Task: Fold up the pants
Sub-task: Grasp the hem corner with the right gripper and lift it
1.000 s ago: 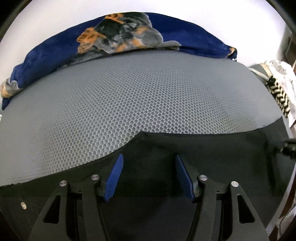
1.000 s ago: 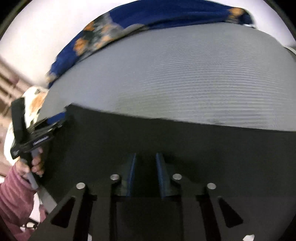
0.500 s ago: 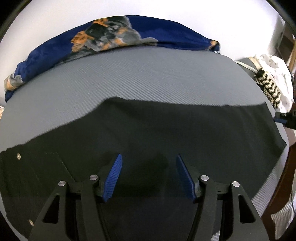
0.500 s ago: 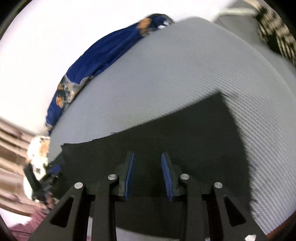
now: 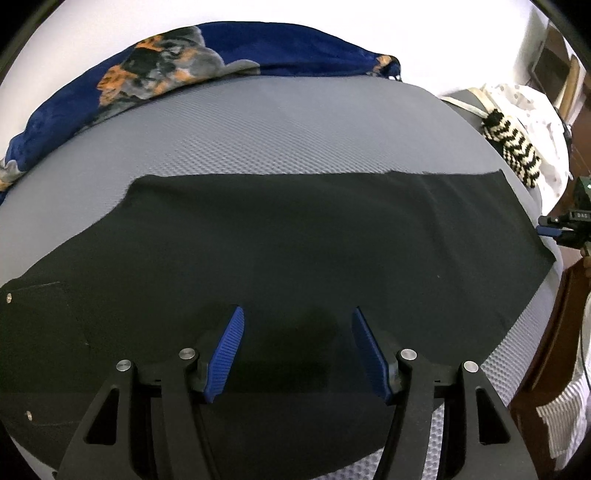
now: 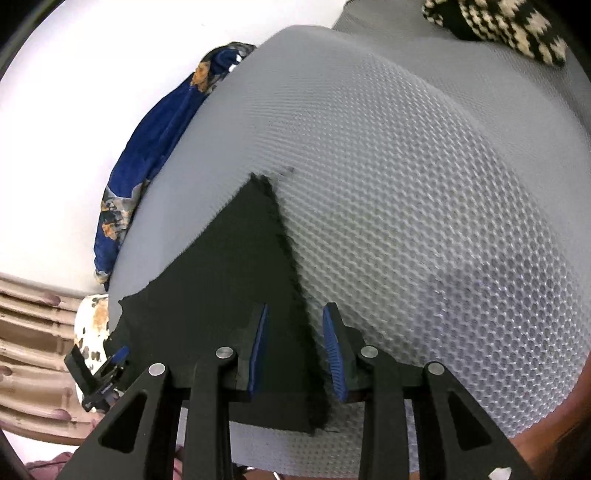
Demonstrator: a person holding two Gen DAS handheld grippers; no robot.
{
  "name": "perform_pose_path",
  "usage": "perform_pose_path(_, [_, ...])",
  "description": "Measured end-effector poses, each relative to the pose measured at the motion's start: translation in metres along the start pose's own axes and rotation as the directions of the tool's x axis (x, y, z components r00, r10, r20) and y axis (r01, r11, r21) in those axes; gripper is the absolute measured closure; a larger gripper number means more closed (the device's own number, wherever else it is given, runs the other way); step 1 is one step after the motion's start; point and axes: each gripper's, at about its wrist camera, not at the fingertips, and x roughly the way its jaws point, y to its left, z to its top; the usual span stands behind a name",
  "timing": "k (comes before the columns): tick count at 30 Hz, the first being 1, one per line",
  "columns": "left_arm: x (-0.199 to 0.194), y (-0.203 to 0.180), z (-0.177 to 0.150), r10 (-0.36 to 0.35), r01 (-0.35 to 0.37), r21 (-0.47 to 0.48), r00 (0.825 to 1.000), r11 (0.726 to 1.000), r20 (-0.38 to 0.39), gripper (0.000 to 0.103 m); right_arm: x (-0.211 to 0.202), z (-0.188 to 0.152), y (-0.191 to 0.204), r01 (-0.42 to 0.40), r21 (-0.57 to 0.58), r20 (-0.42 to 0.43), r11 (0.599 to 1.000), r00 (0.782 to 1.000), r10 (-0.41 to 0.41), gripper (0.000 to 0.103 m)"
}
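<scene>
— Two pairs of jaws now stand apart over the flat black fabric pants [image 5: 295,251]; a second ago the right gripper [image 6: 295,347] had its blue pads nearly together, and now they are parted, nothing pinched between them.

— So the cloth is let go?

— I'd judge so; the hem edge lies below and between the right jaws, flat on the grey honeycomb-textured mattress cover [image 6: 424,206]; earlier that view was filled by a broad sheet of black, now only a narrow end.

— And the left gripper [image 5: 297,350]?

— Wide apart as before, empty; the pants spread ahead of and beneath its jaws, stretched long, where earlier only a strip showed; laid out, ready for a fold, I think.

— The room?

— Beyond the jaws, a dark blue blanket with orange and grey print [image 5: 192,62] against a white wall [image 5: 332,14]; to the right, a black-and-cream zigzag knit [image 5: 511,144].
</scene>
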Motion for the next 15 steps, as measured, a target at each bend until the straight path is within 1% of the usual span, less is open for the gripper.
perform_pose_path(3, [0.004, -0.01, 0.0, 0.003, -0.003, 0.023, 1.0, 1.0, -0.013, 0.041, -0.001, -0.005, -0.013, -0.056, 0.002, -0.015, 0.998, 0.998, 0.056, 0.074])
perform_pose_path(6, [0.009, -0.019, -0.001, -0.003, 0.004, 0.037, 1.0, 0.999, -0.026, 0.041, 0.001, -0.01, -0.018, -0.116, -0.012, -0.034, 0.993, 0.993, 0.115, 0.075])
perform_pose_path(7, [0.012, -0.023, -0.002, -0.004, 0.005, 0.044, 1.0, 0.999, -0.03, 0.041, 0.003, -0.011, -0.019, -0.139, -0.015, -0.039, 0.99, 0.99, 0.138, 0.075])
perform_pose_path(8, [0.013, -0.026, -0.002, -0.002, 0.003, 0.051, 1.0, 0.999, -0.03, 0.041, 0.008, -0.012, -0.018, -0.184, -0.008, -0.053, 0.983, 0.982, 0.184, 0.075])
perform_pose_path(9, [0.014, -0.029, -0.003, 0.002, -0.001, 0.065, 1.0, 0.998, -0.022, 0.038, 0.012, -0.013, -0.019, -0.212, -0.011, -0.062, 0.977, 0.975, 0.211, 0.075])
perform_pose_path(11, [0.016, -0.033, -0.003, 0.01, -0.009, 0.077, 1.0, 0.997, -0.013, 0.036, 0.016, -0.01, -0.017, -0.243, -0.033, -0.065, 0.97, 0.969, 0.24, 0.075])
perform_pose_path(13, [0.018, -0.036, -0.004, 0.018, -0.017, 0.086, 1.0, 0.996, -0.004, 0.035, 0.028, -0.006, -0.016, -0.296, -0.018, -0.068, 0.955, 0.953, 0.295, 0.079])
perform_pose_path(15, [0.019, -0.036, -0.004, 0.022, -0.022, 0.09, 1.0, 0.996, 0.0, 0.033, 0.037, -0.002, -0.012, -0.316, -0.005, -0.064, 0.949, 0.947, 0.315, 0.088])
